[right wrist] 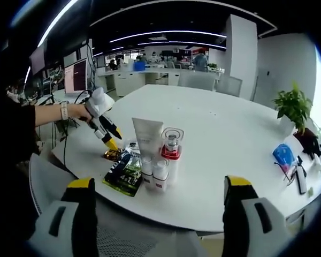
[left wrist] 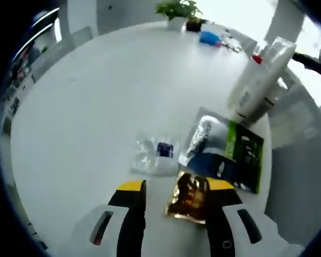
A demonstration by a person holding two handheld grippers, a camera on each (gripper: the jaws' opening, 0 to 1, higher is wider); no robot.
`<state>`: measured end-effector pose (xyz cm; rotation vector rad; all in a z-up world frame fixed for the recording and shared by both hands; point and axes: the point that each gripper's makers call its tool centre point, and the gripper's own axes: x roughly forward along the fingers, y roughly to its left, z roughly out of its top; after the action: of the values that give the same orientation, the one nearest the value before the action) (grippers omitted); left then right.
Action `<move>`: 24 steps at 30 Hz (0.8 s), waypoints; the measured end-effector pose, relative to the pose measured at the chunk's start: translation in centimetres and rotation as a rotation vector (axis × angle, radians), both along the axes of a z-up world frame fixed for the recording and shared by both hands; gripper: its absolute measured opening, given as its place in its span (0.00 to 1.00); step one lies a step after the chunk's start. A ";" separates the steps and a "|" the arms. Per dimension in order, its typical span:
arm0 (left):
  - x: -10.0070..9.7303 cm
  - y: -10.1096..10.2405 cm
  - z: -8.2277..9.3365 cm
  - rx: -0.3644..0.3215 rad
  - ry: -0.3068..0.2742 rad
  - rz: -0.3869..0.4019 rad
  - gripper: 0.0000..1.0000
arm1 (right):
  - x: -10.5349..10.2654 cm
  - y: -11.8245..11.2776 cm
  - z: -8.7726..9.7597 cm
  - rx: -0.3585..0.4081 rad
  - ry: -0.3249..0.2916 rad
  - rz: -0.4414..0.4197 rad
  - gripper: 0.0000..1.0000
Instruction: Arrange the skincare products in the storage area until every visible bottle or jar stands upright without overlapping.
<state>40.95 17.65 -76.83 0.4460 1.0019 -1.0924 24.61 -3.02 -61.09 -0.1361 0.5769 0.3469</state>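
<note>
A white tube (right wrist: 147, 136), a clear-capped bottle with a red collar (right wrist: 172, 145) and small white bottles (right wrist: 155, 174) stand upright in a tight cluster near the table edge. The same cluster (left wrist: 257, 80) is at the upper right in the left gripper view. Flat beside them lie a green-black sachet (left wrist: 246, 155), a silver-blue pouch (left wrist: 206, 144), a clear packet (left wrist: 155, 155) and a gold sachet (left wrist: 190, 198). My left gripper (left wrist: 175, 187) is open, low over the gold sachet, which lies between its jaws. A hand holds that left gripper (right wrist: 109, 140). My right gripper (right wrist: 159, 184) is wide open and holds nothing, back from the table.
The round white table (right wrist: 219, 128) is bare beyond the products. A potted plant (right wrist: 293, 107) and a blue object (right wrist: 283, 154) sit at its far side. A grey chair (right wrist: 48, 176) stands close by the near edge (right wrist: 166, 222). Office desks are behind.
</note>
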 end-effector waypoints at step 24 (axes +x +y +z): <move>2.7 -4.2 -0.8 -0.022 0.085 0.108 0.34 | 1.9 -2.6 -1.0 0.018 -0.005 -0.022 1.00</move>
<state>43.68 13.48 -77.61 0.3262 1.0756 -1.0307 26.52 -5.61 -62.07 -0.1131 0.5698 0.3302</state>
